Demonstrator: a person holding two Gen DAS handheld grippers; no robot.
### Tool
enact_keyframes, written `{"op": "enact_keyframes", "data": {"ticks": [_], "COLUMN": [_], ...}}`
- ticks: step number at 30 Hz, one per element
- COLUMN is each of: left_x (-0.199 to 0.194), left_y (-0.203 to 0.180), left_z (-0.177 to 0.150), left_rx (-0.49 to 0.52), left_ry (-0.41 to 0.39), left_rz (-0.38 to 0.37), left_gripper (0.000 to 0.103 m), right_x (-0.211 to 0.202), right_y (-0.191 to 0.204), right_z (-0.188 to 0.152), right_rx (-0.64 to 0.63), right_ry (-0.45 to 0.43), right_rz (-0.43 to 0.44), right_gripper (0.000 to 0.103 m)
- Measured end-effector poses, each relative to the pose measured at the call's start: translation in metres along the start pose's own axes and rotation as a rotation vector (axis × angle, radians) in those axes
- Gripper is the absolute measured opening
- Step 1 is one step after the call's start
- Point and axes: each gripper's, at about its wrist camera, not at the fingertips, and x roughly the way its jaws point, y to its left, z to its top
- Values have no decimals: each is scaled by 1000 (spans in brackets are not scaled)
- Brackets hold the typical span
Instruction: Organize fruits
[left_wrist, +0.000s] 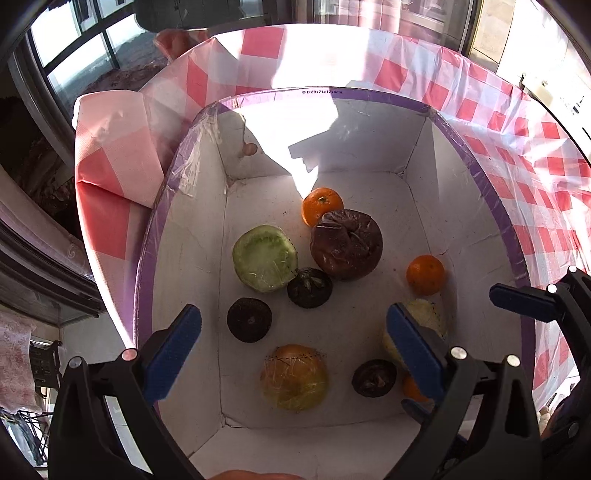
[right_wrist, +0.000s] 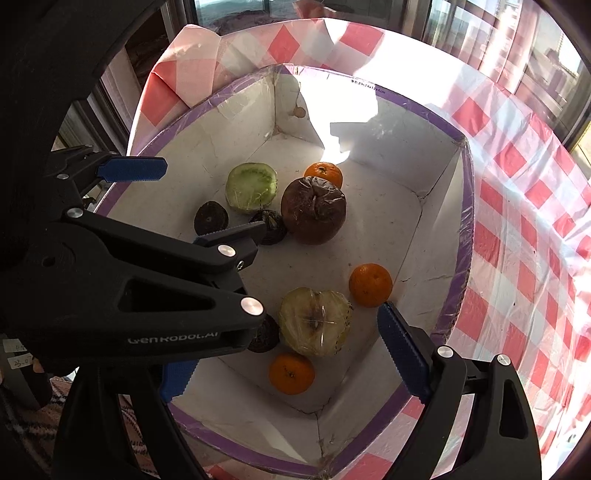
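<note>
A white box with a purple rim holds several fruits: a brown wrinkled fruit, a green cut half, oranges, dark mangosteens, a wrapped yellow fruit and a wrapped apple half. My left gripper is open above the box, empty; it also shows in the right wrist view. My right gripper is open and empty over the near oranges; it also shows in the left wrist view.
The box sits on a red-and-white checked tablecloth. Windows and dark frames stand beyond the table's far edge. Bright sunlight falls on the box's far wall.
</note>
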Motion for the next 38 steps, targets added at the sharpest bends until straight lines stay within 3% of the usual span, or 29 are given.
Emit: {"op": "enact_keyframes", "data": {"ticks": [8,23,29,34,38], "left_x": [11,14,9,8,-1], "left_y": [5,4,5,12,14], "left_z": [-2,-3,-5,-9,-13], "left_rx": [-20,-1,-2,-45,-76], "left_ry": [52,70,39,75,64], "left_rz": [-13,-10,37,36,85], "left_gripper": [101,101,100,100,100], "right_x": [6,15,14,14,6], "right_y": [-2,1,3,10,14], "right_z": [-2,-3,-5,-9,-11], "right_rx": [16,12,1,-34,-62], "right_ry": [25,44,41,50,15], "right_rz": [-5,-9,-10,-3,18], "right_gripper": [87,87,87,87,87]}}
